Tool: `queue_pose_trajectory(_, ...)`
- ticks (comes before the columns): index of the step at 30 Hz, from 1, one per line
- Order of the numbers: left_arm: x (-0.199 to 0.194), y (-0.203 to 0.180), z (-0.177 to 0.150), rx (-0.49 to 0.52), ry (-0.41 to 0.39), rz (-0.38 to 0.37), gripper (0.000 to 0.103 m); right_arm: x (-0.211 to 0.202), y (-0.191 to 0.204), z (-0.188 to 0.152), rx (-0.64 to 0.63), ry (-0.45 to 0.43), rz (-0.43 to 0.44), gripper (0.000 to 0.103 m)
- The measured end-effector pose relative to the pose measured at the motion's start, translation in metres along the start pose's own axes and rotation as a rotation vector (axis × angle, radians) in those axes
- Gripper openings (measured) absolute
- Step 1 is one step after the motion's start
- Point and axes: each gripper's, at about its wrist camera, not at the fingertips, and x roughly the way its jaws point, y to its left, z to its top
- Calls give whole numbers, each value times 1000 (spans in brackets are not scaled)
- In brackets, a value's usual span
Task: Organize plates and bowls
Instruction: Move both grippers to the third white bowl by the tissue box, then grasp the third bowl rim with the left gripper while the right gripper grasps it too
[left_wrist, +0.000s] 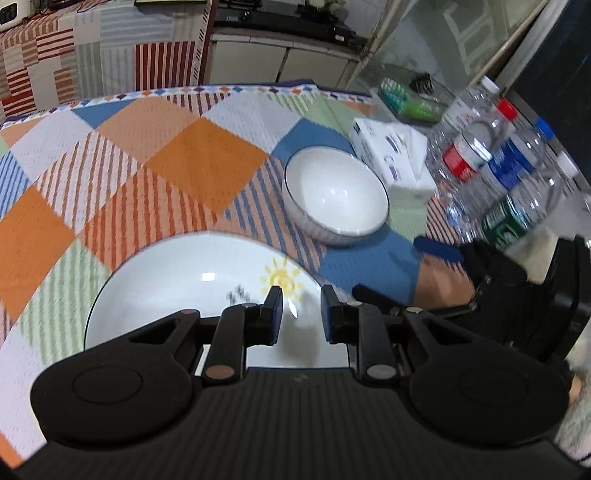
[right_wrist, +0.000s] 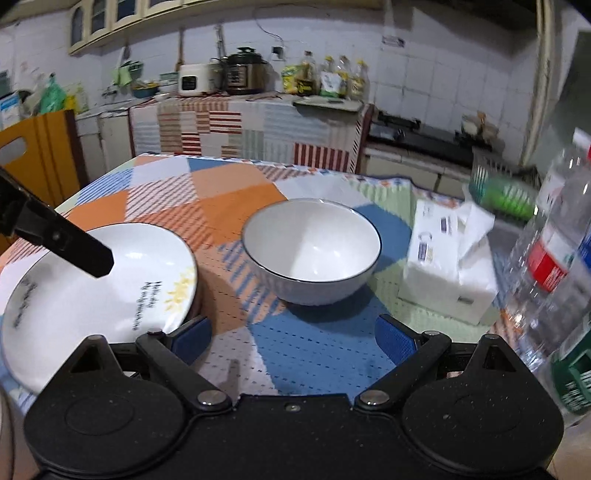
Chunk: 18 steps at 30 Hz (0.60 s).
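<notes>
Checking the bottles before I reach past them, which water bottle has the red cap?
The bottle with the red label; its neighbours carry white or blue caps.

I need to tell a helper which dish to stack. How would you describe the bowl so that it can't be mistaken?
On the checked tablecloth, look between the flat white plate and the white tissue box. The bowl sits there on a blue patch: deep, plain white, with a thin dark rim line, unlike the shallow plate with its yellow sun.

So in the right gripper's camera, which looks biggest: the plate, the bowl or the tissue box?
1. Plate, though it sits nearest the camera, which may inflate it.
2. Bowl.
3. Tissue box, which looks close to the bowl, so that order is unsure.
</notes>
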Motion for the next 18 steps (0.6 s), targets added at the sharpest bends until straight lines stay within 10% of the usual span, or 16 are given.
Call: queue_pose_trajectory(18,90,-9,52,-72,-64,75,31,77,-20,0,42,11,-8,97)
